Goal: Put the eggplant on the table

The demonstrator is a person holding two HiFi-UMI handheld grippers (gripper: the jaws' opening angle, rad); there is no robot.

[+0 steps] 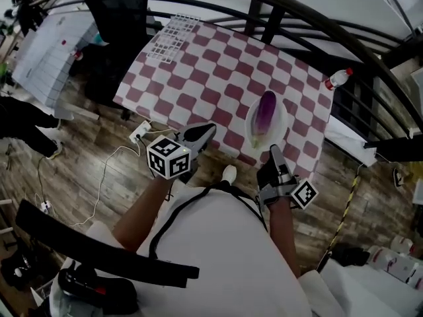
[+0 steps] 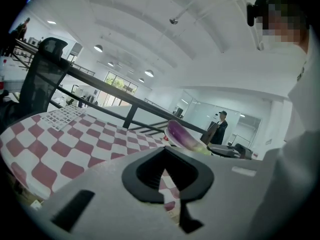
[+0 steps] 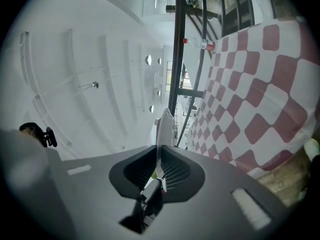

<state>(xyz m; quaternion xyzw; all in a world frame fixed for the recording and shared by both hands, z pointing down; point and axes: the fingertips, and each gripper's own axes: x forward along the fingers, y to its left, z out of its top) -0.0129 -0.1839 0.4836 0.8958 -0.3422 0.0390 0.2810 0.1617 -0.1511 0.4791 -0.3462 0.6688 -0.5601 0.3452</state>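
Observation:
A purple eggplant [image 1: 266,114] with a green stem end lies on a white plate [image 1: 281,116] over the near right part of the checkered table [image 1: 198,78]. My right gripper [image 1: 273,152] is at the plate's near rim and rolled on its side. In the right gripper view the plate [image 3: 164,126] shows edge-on as a thin white rim, and the right gripper [image 3: 159,154] is shut on it. My left gripper [image 1: 206,129] is at the table's near edge, left of the plate, shut and empty. In the left gripper view the eggplant [image 2: 182,134] lies beyond the left gripper [image 2: 167,156].
A white wire rack [image 1: 173,37] lies at the table's far left corner. A black chair [image 1: 115,12] stands left of it. A bottle with a red cap [image 1: 338,78] sits past the far right edge by the black railing [image 1: 291,18]. A power strip [image 1: 140,132] and cable lie on the wooden floor.

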